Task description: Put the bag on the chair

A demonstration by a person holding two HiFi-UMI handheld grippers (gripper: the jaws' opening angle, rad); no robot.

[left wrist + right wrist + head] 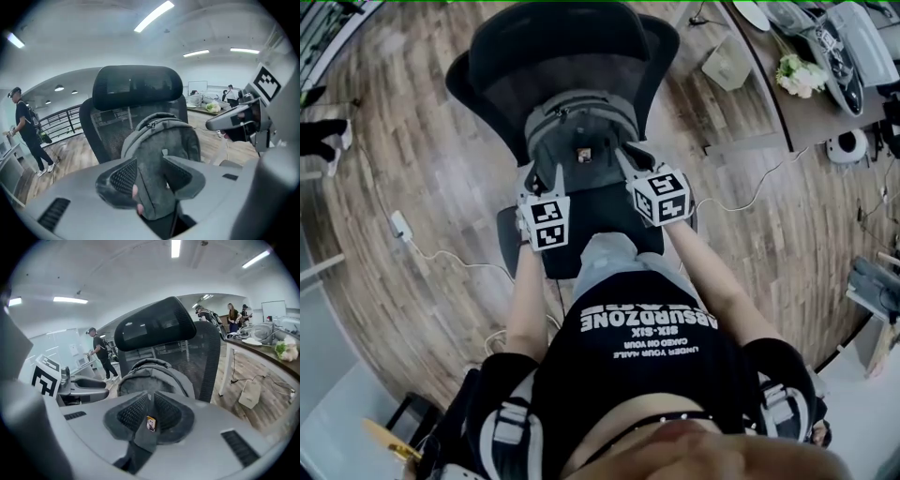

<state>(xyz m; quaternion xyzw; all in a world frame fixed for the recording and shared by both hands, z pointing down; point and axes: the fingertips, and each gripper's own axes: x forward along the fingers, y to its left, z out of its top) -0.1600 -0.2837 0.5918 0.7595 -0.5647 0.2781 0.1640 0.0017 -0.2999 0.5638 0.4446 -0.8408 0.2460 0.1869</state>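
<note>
1. Wooden floor (412, 141) spreads under everything, with a white power adapter (400, 225) and its cable lying on it at the left
2. Black mesh office chair (572, 47) stands in the middle of the head view, headrest and backrest at the top, dark seat toward the person
3. Person holding the grippers wears a black printed T-shirt (647, 347), with both bare forearms stretched toward the chair
4. Brown worktop (825, 108) runs along the upper right, well apart from the chair, with a bunch of white flowers (802, 75) on it
5. Grey backpack (577, 136) stands upright in the chair, its back against the mesh backrest and its zipped top below the headrest; the grippers hide its base, so contact with the seat cannot be told
6. Left gripper (150, 161) has its fingers (119, 176) set wide, and a broad grey shoulder strap (152, 192) of the backpack fills the whole gap and touches both, so it is held
7. Right gripper (151, 399) has its fingers (131, 413) nearly together, pinching a narrow grey strap (146, 439) of the backpack
8. Small yellow tag (150, 423) sits on that narrow strap, right between the fingers
</note>
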